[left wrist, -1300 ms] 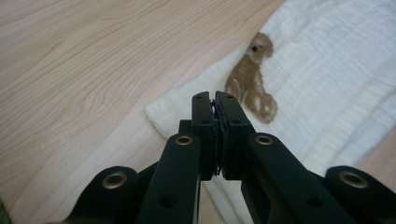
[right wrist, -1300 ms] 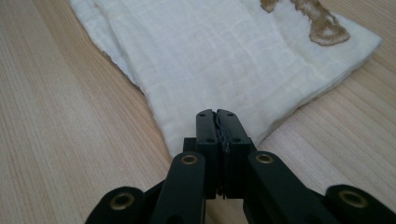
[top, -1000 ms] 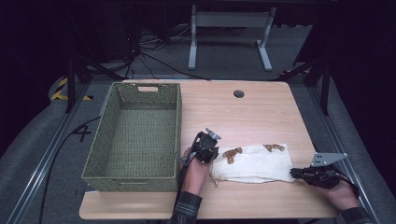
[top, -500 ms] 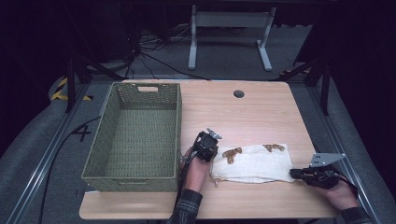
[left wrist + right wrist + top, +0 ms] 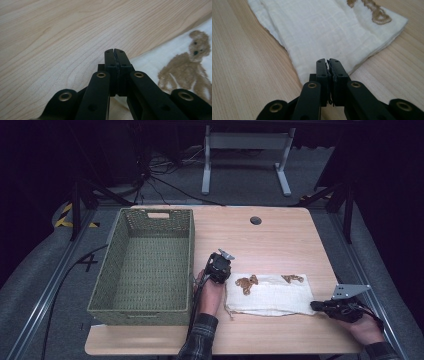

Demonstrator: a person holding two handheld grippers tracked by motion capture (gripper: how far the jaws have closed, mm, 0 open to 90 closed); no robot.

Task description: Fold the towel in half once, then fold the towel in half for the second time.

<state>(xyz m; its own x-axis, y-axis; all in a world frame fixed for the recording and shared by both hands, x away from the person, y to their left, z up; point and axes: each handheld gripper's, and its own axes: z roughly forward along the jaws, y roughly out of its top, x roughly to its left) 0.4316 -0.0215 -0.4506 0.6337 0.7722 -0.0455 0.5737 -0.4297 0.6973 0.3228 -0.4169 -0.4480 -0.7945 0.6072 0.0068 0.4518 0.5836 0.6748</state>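
Each claw pinches one end of the folded cloth (image 5: 270, 294): left claw (image 5: 223, 279), right claw (image 5: 316, 306). Lift both ends evenly toward the basket (image 5: 107, 270) at the desk's (image 5: 280, 235) left edge.

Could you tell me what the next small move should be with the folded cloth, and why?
Probably lift both ends together and carry the cloth left toward the green basket. The left gripper and right gripper are each shut on an opposite end of the cloth, which lies flat on the table beside the basket.

high view: overhead, forward-down; gripper views: close, sharing cloth (image 5: 270, 294)
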